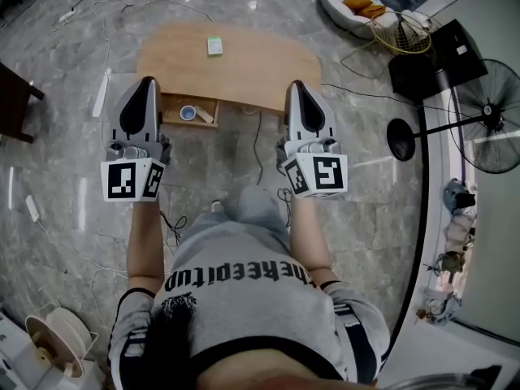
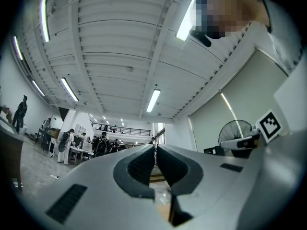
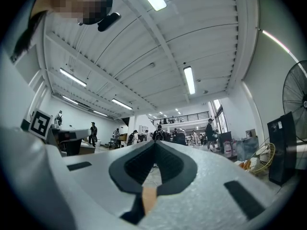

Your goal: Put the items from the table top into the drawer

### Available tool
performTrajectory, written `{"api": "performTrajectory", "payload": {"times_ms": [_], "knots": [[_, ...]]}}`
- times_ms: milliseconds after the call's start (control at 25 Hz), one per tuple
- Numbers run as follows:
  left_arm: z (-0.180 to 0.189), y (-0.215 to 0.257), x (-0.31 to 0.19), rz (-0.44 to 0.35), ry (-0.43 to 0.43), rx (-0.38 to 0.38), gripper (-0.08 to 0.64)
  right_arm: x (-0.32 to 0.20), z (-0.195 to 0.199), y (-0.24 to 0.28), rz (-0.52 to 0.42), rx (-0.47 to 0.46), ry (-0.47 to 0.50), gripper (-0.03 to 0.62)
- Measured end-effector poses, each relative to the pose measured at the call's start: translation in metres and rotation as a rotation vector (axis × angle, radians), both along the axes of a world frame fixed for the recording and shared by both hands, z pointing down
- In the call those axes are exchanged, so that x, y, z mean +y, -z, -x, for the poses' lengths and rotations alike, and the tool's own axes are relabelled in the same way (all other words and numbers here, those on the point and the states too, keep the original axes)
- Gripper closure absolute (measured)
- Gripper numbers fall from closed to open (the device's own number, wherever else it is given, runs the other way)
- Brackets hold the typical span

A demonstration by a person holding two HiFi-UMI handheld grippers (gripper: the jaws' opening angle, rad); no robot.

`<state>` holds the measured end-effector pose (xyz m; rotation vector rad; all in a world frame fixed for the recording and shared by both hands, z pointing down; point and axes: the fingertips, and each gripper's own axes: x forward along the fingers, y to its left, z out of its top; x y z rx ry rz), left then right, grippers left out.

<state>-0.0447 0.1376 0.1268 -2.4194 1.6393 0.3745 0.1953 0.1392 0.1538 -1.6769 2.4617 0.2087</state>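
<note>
A small green-and-white box (image 1: pixel 214 45) lies on the wooden table top (image 1: pixel 244 67), toward its far edge. Under the table's near left side a drawer (image 1: pixel 172 110) stands pulled out, with a roll of tape (image 1: pixel 188 113) in it. My left gripper (image 1: pixel 147 80) hovers at the near left edge of the table, just left of the drawer. Its jaws are shut and hold nothing (image 2: pixel 155 147). My right gripper (image 1: pixel 296 84) hangs at the near right edge, also shut and empty (image 3: pixel 154 143). Both gripper views look upward at the ceiling and show no table items.
Cables (image 1: pixel 258 140) trail over the marble floor below the table. A standing fan (image 1: pixel 487 124), a black box (image 1: pixel 426 63) and a wire fan cage (image 1: pixel 400 32) stand at the right. Dark furniture (image 1: pixel 12 100) is at the left, and a white spool (image 1: pixel 61 340) at the near left.
</note>
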Motion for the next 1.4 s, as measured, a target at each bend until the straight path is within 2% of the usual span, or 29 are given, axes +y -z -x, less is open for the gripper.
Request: {"api": "performTrajectory", "payload": {"times_ms": [440, 960, 1400], "knots": [[0.022, -0.010, -0.049, 0.024, 0.034, 0.013, 0.545, -0.056, 0.022, -0.012, 0.027, 0.008, 0.046, 0.598], [0.011, -0.006, -0.158, 0.020, 0.083, -0.002, 0.545, -0.181, 0.014, -0.012, 0.029, -0.013, 0.104, 0.598], [0.001, -0.001, -0.242, -0.013, 0.134, -0.022, 0.545, -0.281, 0.004, -0.017, 0.040, -0.025, 0.159, 0.598]]}}
